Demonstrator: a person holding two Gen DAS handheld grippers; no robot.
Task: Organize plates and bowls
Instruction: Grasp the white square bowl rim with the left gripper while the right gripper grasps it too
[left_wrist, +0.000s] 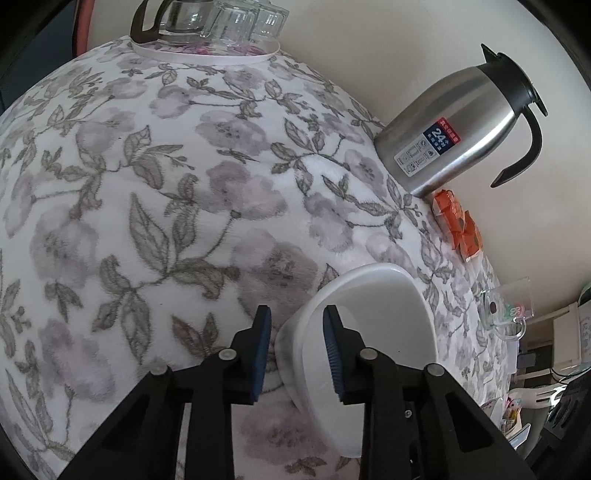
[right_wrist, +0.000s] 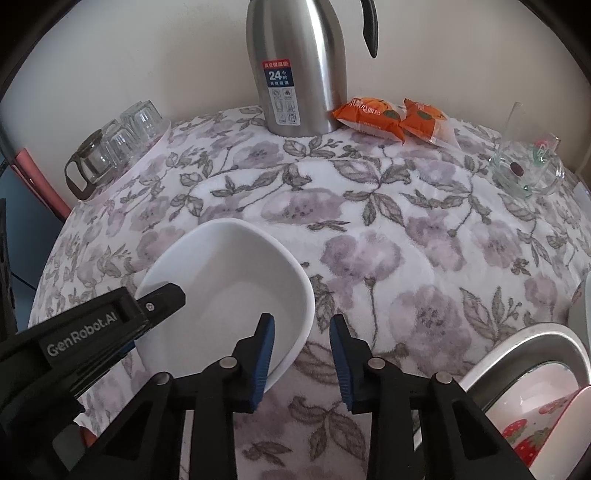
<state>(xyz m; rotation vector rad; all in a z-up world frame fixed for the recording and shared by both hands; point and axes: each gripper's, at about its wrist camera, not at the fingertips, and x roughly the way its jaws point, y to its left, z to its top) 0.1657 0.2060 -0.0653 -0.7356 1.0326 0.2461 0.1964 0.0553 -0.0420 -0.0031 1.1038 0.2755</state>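
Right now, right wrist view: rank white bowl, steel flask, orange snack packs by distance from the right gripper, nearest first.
1. White bowl: its rim sits between the jaws of the right gripper.
2. Orange snack packs: far edge, right of centre.
3. Steel flask: beside them by the wall; too close to call.

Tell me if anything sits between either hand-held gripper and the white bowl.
Nothing visible does. The left hand-held gripper already straddles one rim of the white bowl, and the right hand-held gripper straddles the opposite rim. Only tablecloth surrounds it.
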